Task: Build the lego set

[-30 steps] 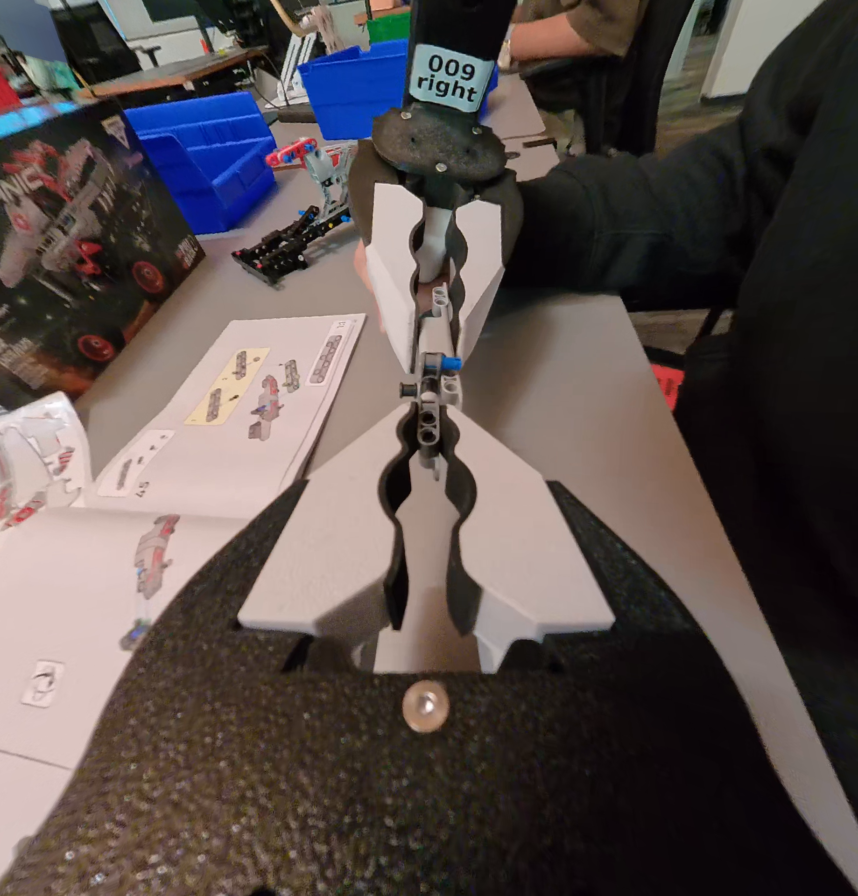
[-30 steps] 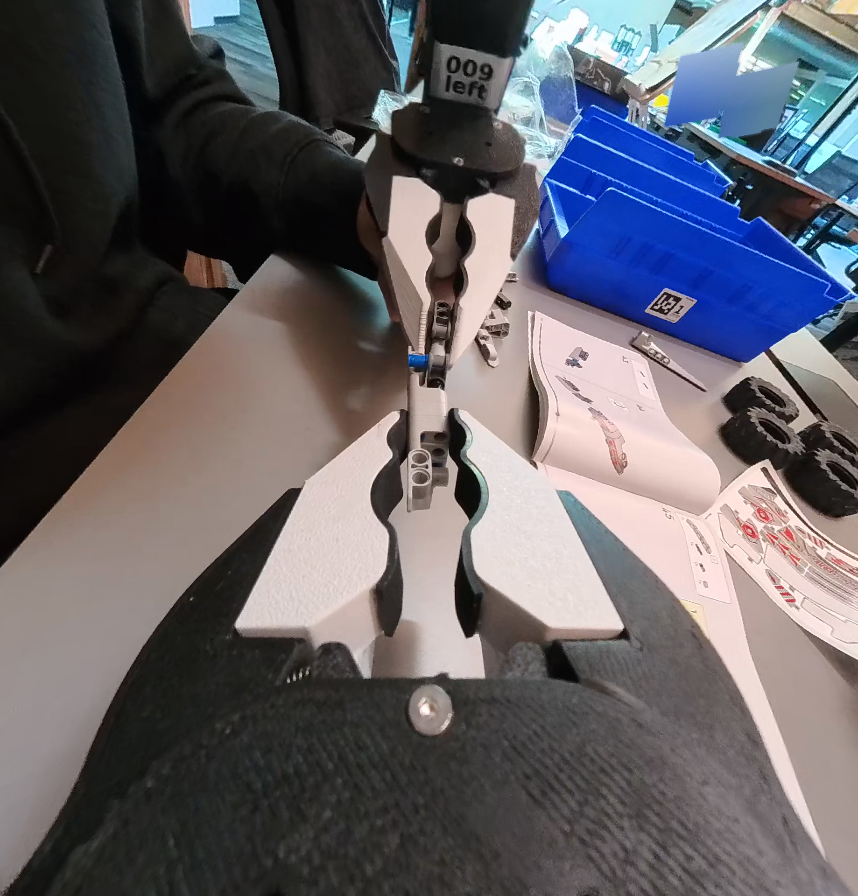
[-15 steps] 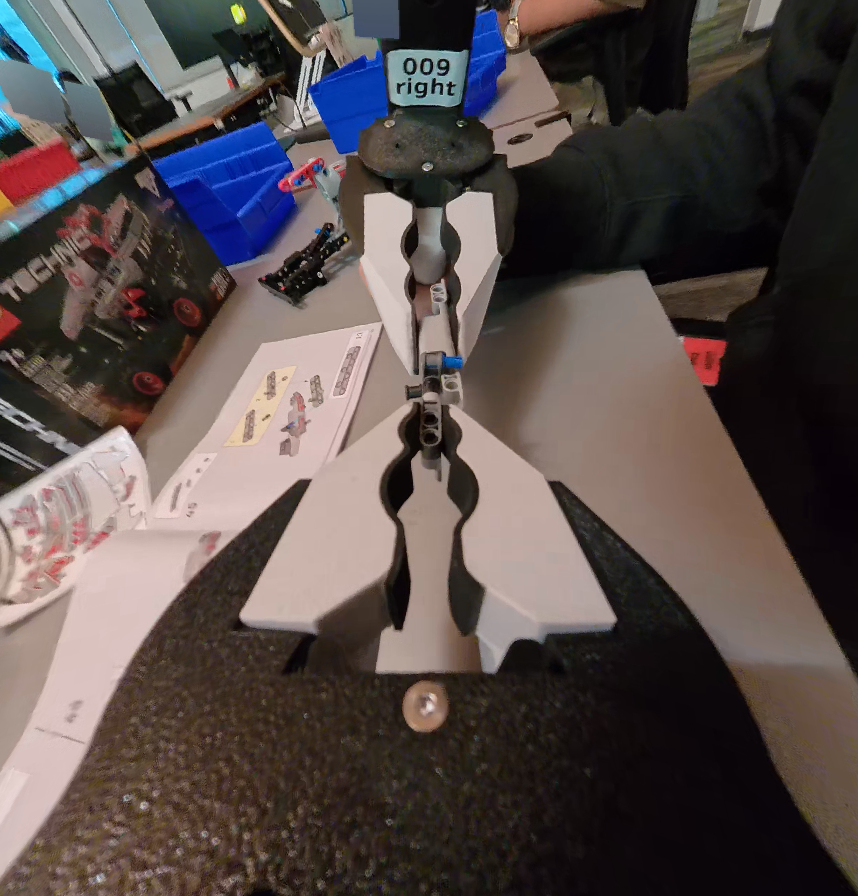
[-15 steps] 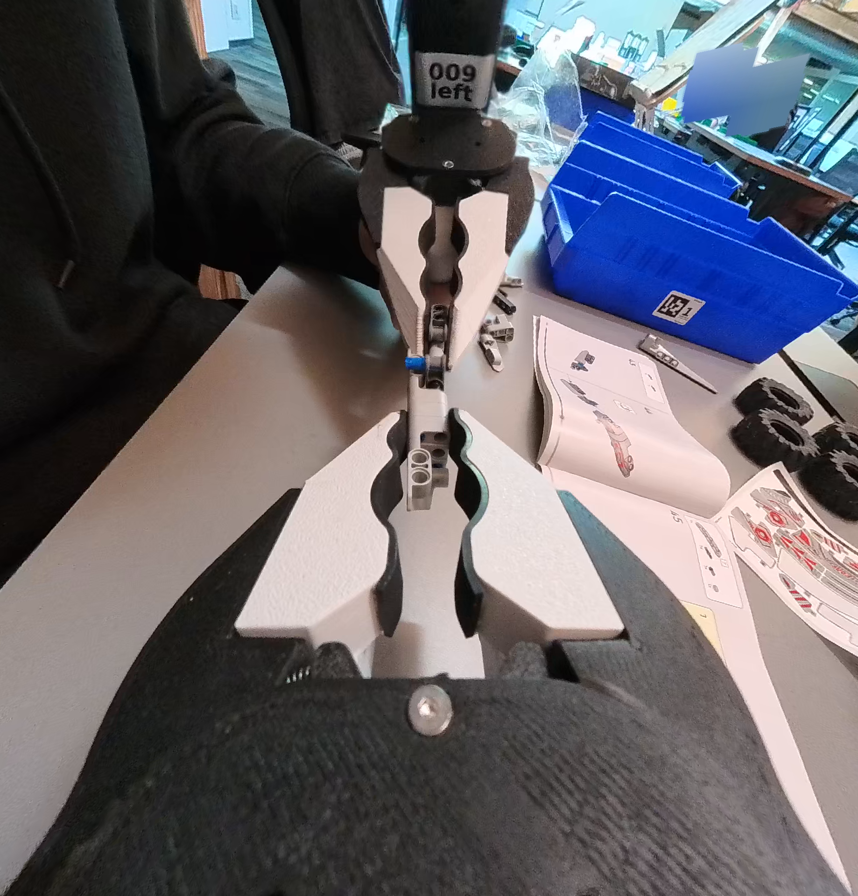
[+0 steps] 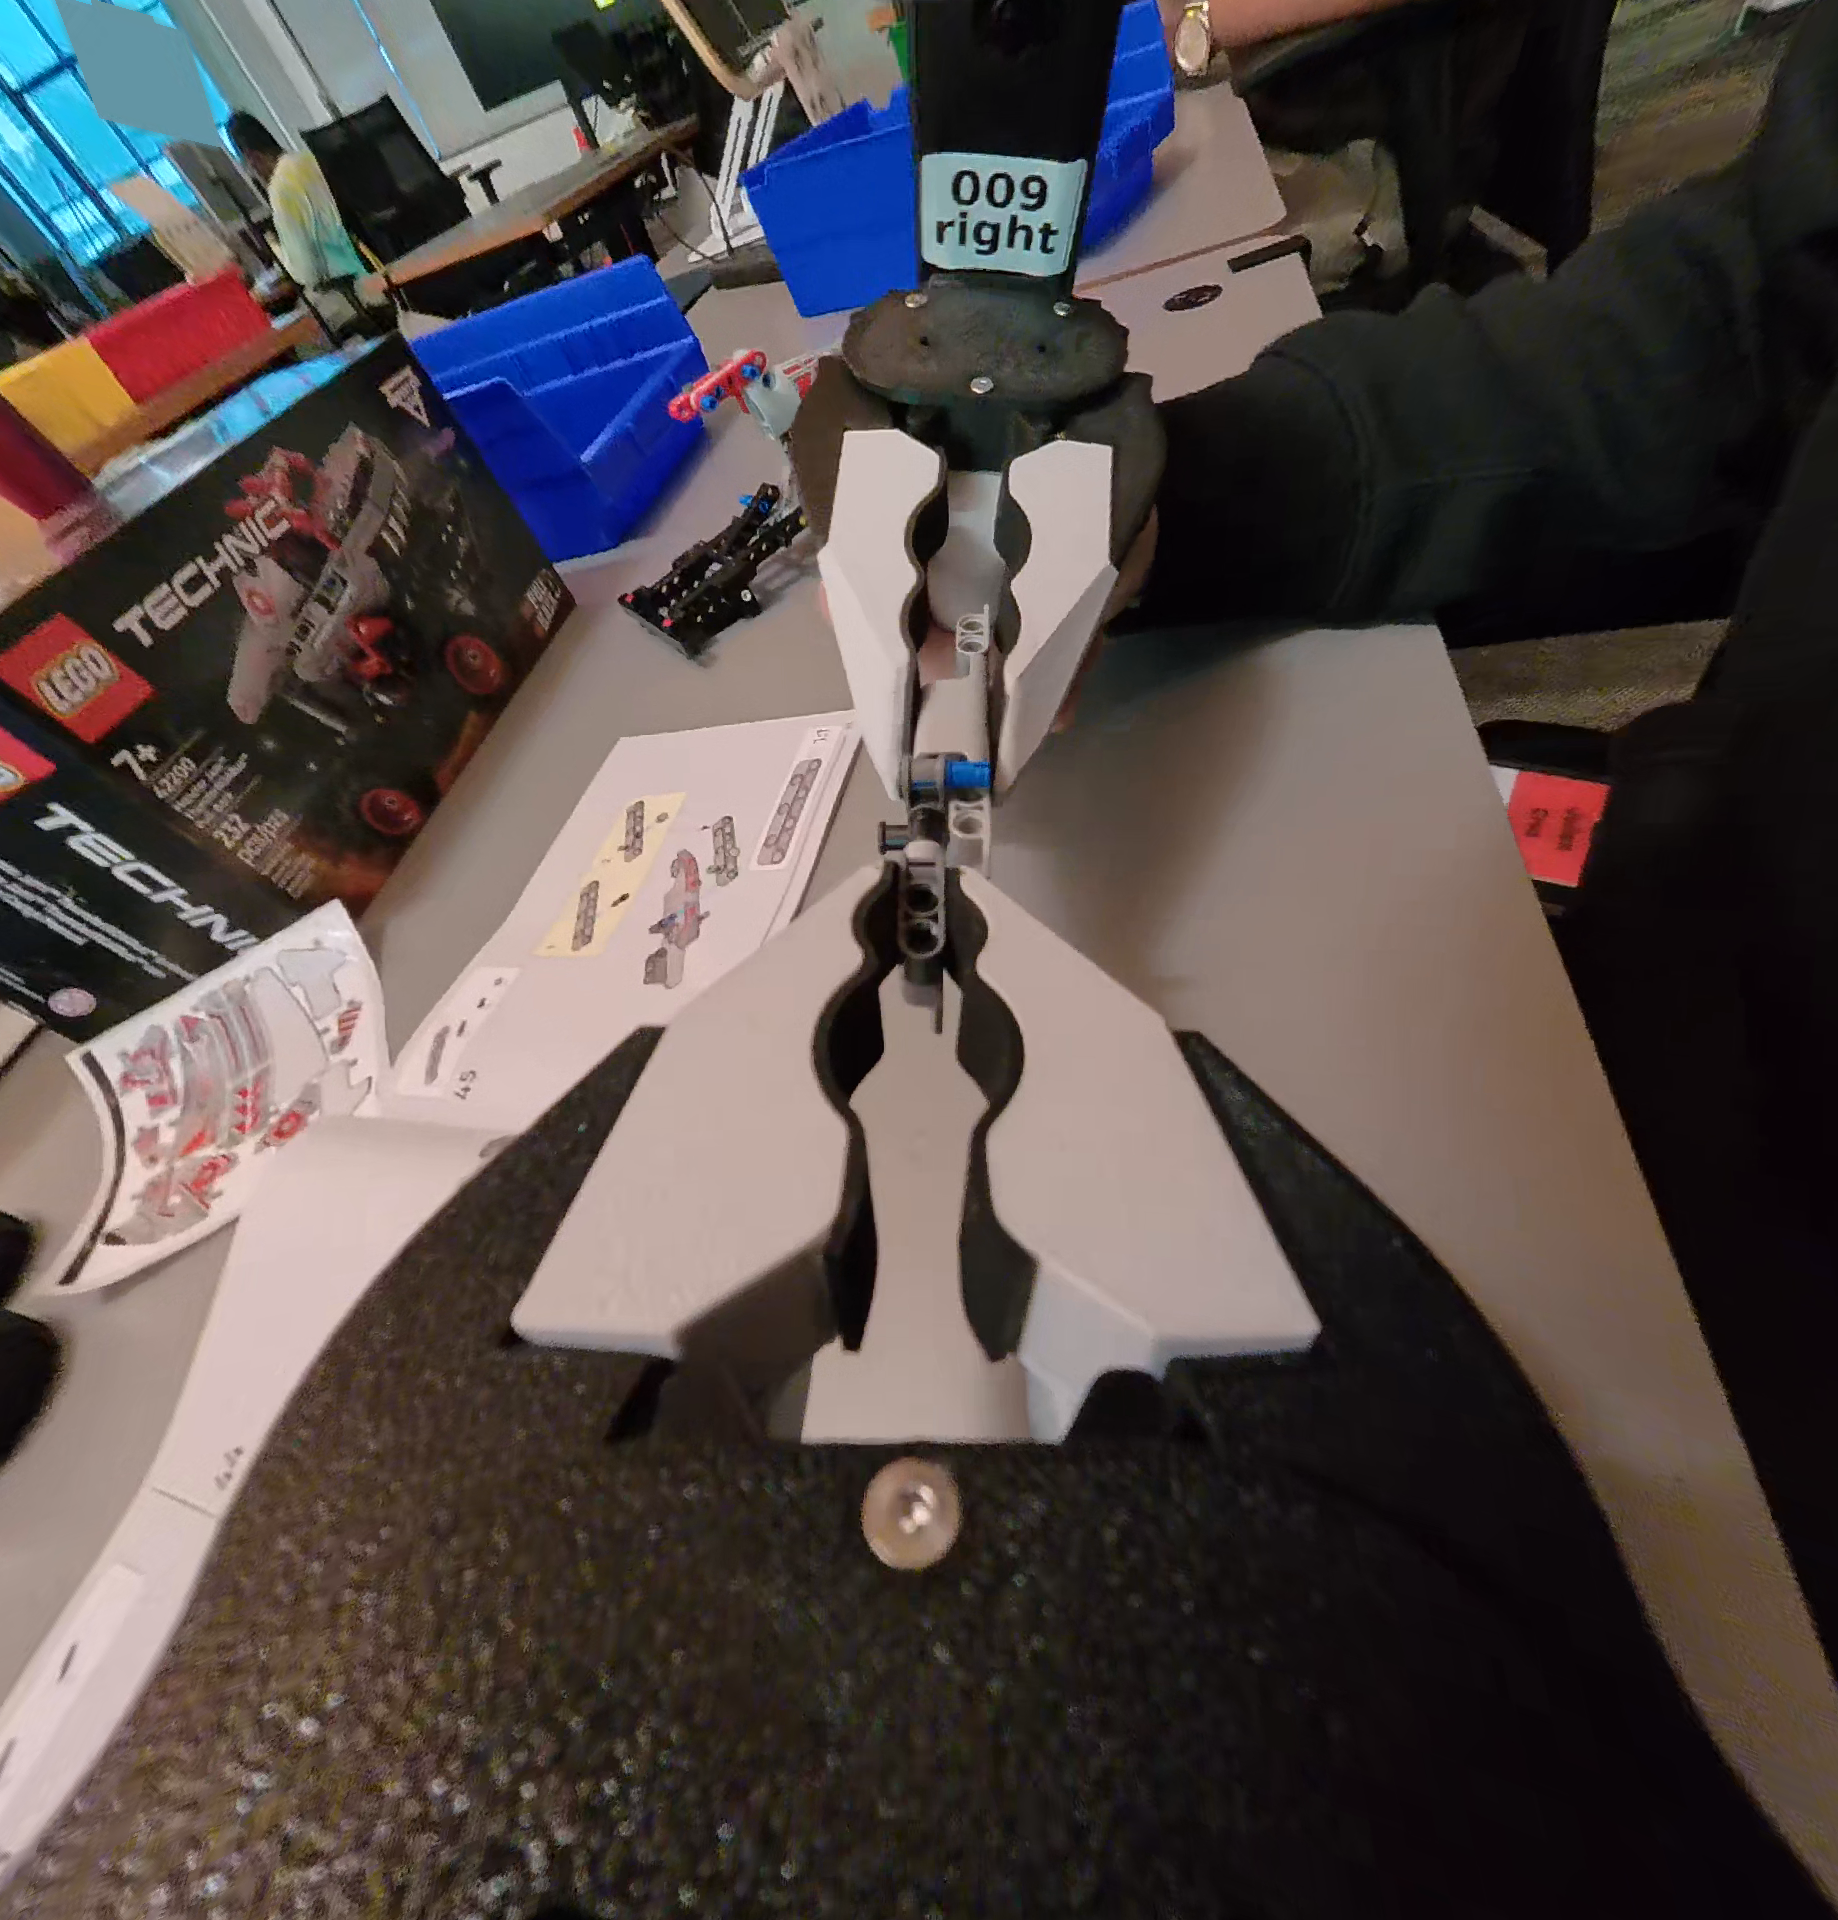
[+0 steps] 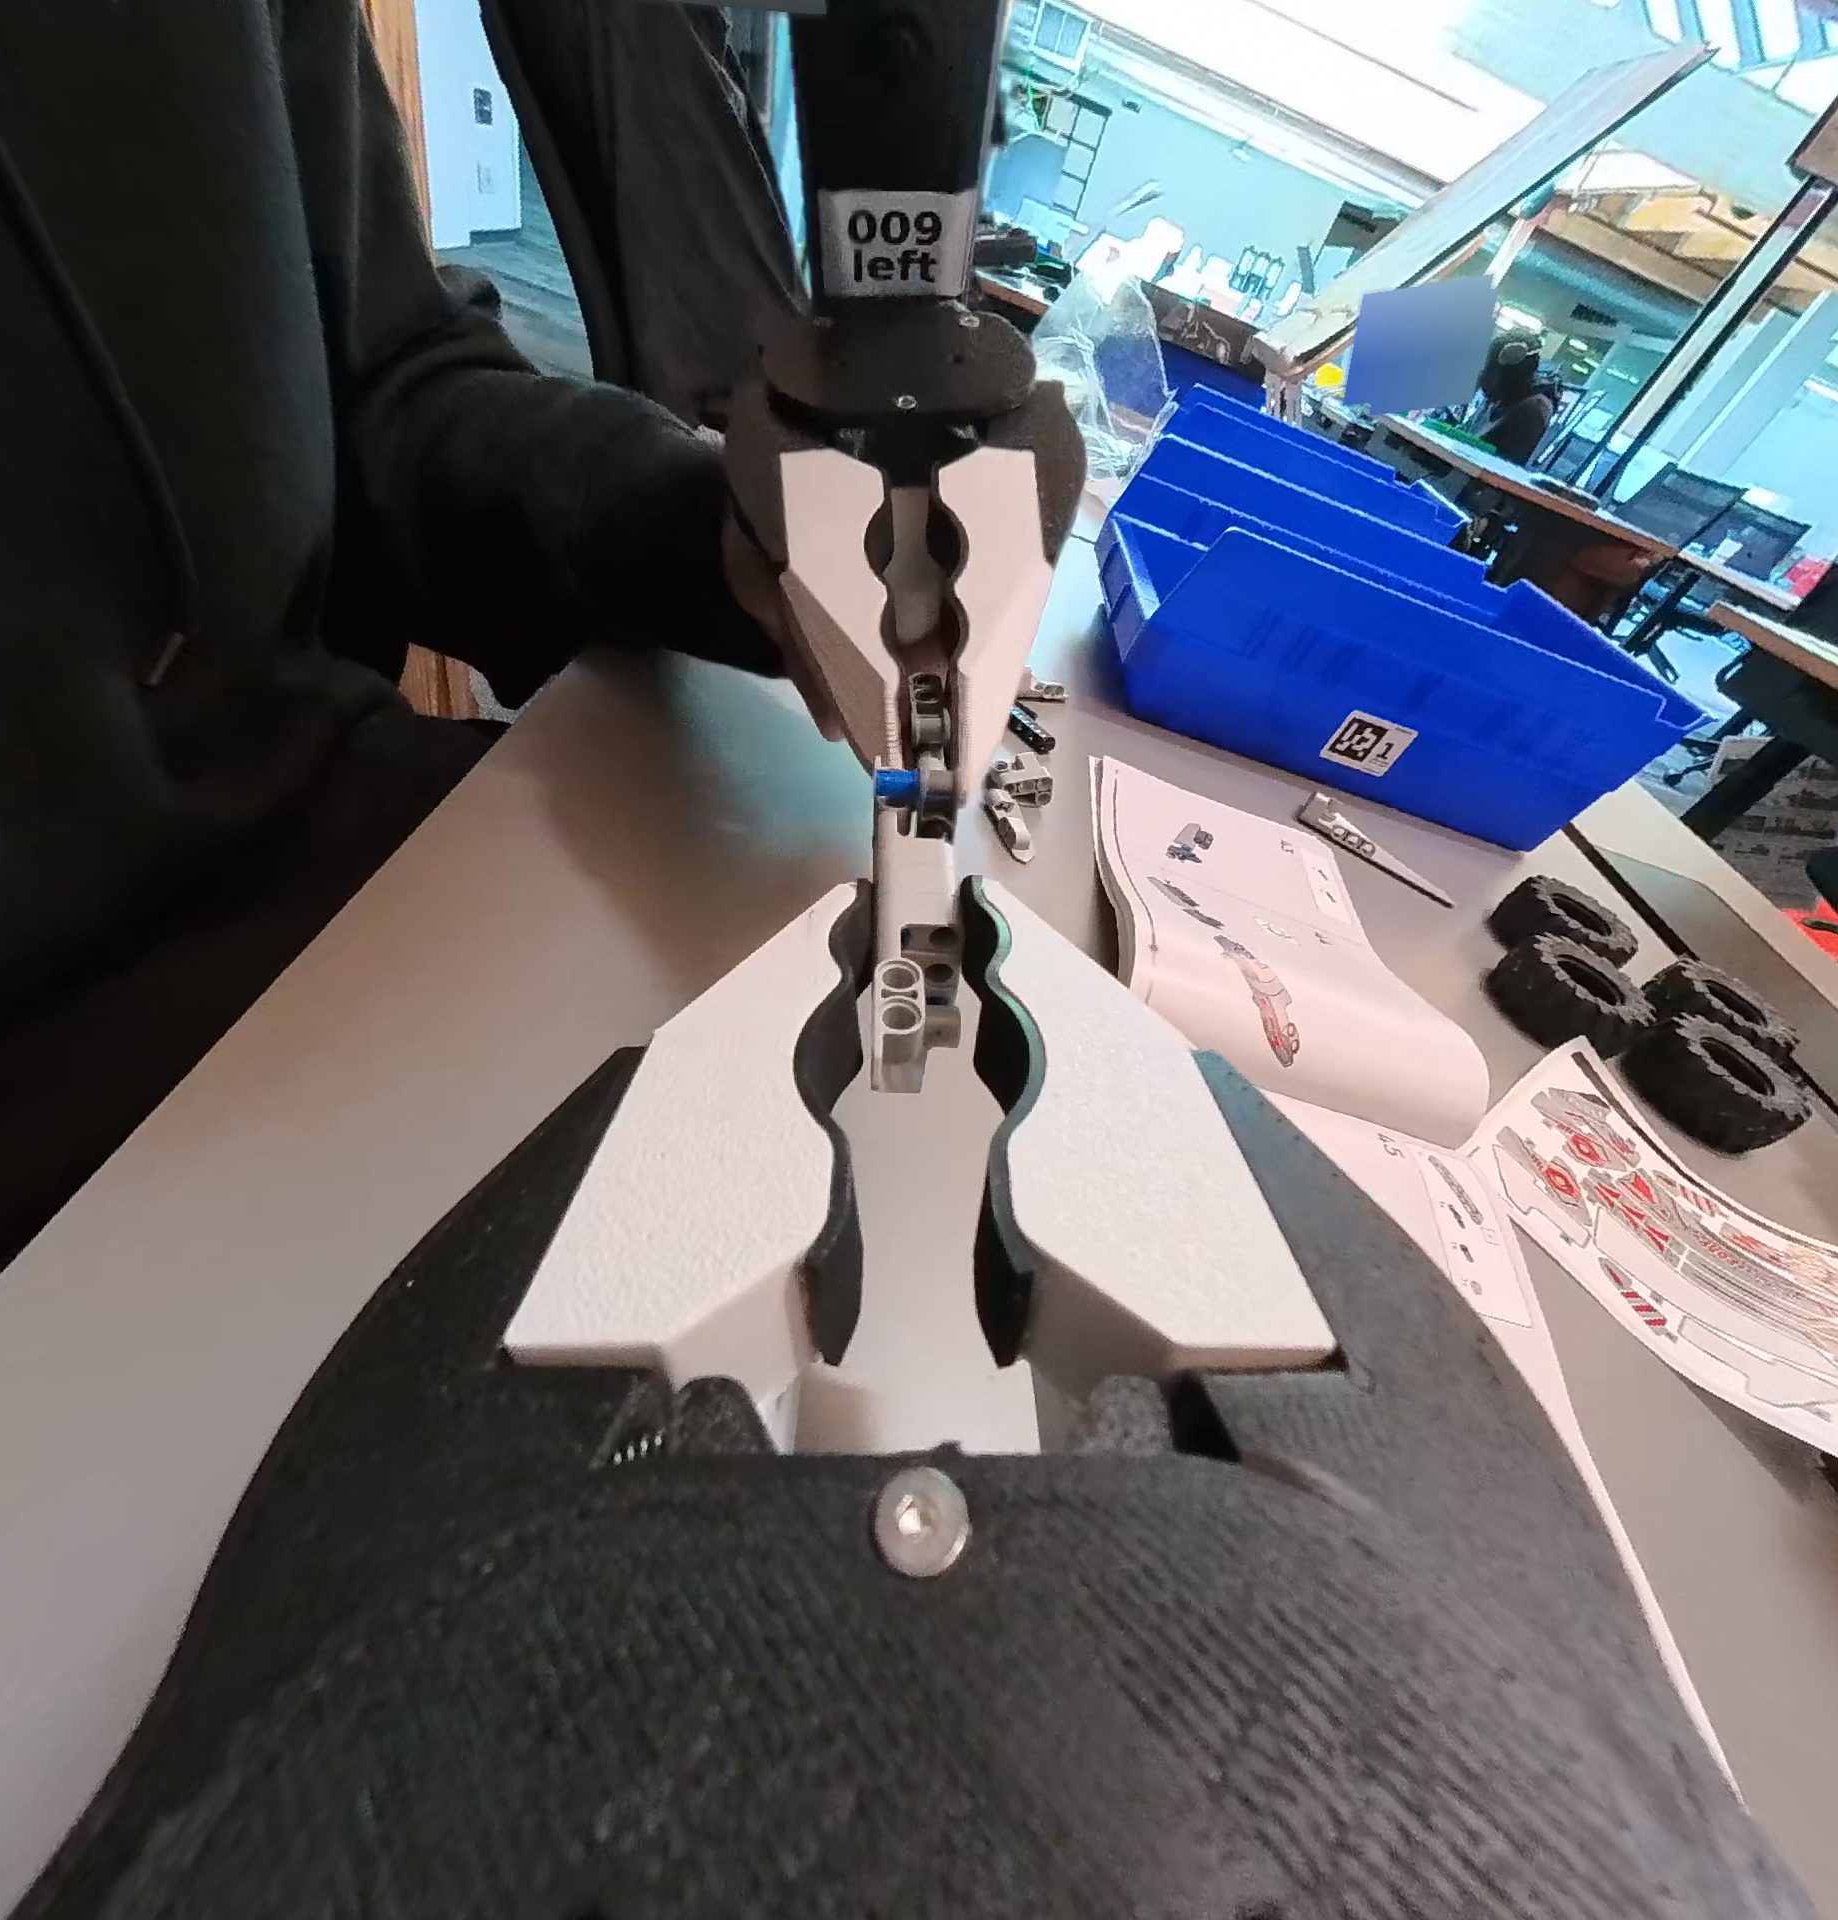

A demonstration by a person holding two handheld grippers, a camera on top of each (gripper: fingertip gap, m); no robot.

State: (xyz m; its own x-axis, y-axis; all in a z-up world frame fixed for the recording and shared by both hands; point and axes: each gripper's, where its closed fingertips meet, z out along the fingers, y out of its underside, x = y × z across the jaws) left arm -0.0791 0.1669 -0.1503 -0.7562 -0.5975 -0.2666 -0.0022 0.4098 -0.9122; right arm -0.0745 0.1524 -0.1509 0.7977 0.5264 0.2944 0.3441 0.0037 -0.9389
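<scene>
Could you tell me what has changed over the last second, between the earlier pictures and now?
Both grippers rose together from the table, so more of the room shows behind. Nothing was taken or released. The left gripper stays shut on the dark grey piece, the right gripper on the light grey beam, the two parts still joined beside the blue pin.

Pale blue printed label (image 5: 1001,213) on the black handle above the right tongs (image 5: 951,774); white label (image 6: 895,244) above the left tongs (image 6: 920,774). Brand lettering and numbers on the dark box (image 5: 240,644). White code tag (image 6: 1367,743) on the blue bin (image 6: 1310,644). Page numbers in the open booklet (image 5: 686,862). Red printed card (image 5: 1554,826) beside the tabletop (image 5: 1258,935).
</scene>
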